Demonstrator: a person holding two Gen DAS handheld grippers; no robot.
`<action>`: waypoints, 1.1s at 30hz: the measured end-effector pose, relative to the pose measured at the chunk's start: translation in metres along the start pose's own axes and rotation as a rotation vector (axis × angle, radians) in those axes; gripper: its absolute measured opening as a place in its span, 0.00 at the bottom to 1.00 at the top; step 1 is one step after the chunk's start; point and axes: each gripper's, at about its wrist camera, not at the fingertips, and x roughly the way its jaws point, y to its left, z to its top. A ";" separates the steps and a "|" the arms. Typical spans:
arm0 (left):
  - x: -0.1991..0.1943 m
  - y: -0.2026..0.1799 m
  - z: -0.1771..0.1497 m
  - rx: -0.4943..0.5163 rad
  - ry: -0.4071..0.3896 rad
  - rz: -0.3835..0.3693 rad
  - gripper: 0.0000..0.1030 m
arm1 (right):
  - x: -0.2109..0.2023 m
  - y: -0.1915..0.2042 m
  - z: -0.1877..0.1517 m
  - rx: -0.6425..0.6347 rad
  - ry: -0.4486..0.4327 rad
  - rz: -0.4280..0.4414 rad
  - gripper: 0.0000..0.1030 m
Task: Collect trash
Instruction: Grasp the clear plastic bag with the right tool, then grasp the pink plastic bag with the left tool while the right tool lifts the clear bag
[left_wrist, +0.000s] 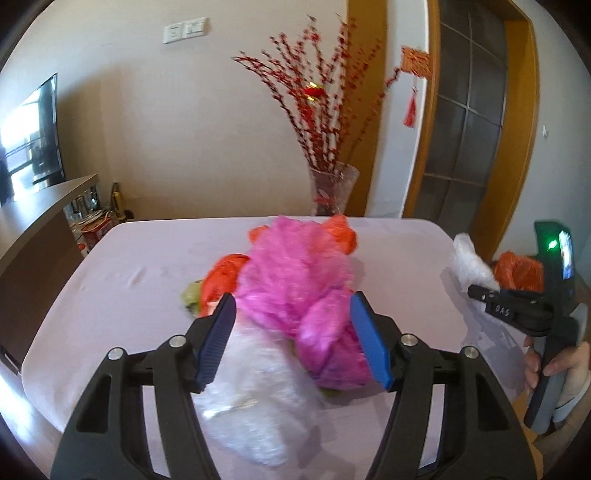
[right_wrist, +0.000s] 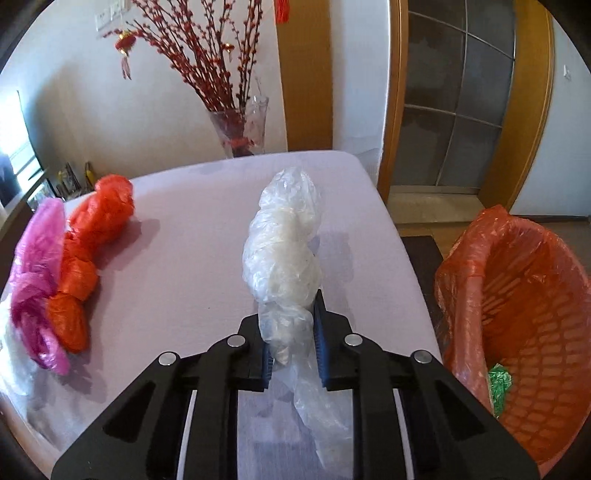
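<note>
My left gripper (left_wrist: 293, 334) is open, its blue pads on either side of a crumpled pink plastic bag (left_wrist: 295, 280) and a clear plastic bag (left_wrist: 255, 398) on the table. Orange bags (left_wrist: 223, 275) lie just behind them. My right gripper (right_wrist: 293, 347) is shut on a knotted clear plastic bag (right_wrist: 282, 251) that stretches forward over the table. It also shows in the left wrist view (left_wrist: 480, 291) at the right, with the bag (left_wrist: 469, 262) in it. The pink bag (right_wrist: 35, 258) and orange bags (right_wrist: 94, 236) lie at the left of the right wrist view.
The table has a pale lilac cloth (right_wrist: 192, 236). An orange basket lined with an orange bag (right_wrist: 524, 314) stands beside the table's right edge, with a green scrap (right_wrist: 498, 384) inside. A glass vase of red branches (right_wrist: 240, 125) stands behind the far edge.
</note>
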 end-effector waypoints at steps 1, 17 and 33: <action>0.002 -0.004 -0.001 0.009 0.008 -0.001 0.56 | -0.003 0.000 -0.001 0.000 -0.004 0.006 0.18; 0.030 -0.032 -0.012 0.130 0.079 0.039 0.20 | -0.029 -0.002 0.000 0.009 -0.033 0.077 0.18; -0.016 -0.056 0.035 0.083 -0.064 -0.120 0.20 | -0.086 -0.020 0.007 0.046 -0.166 0.114 0.18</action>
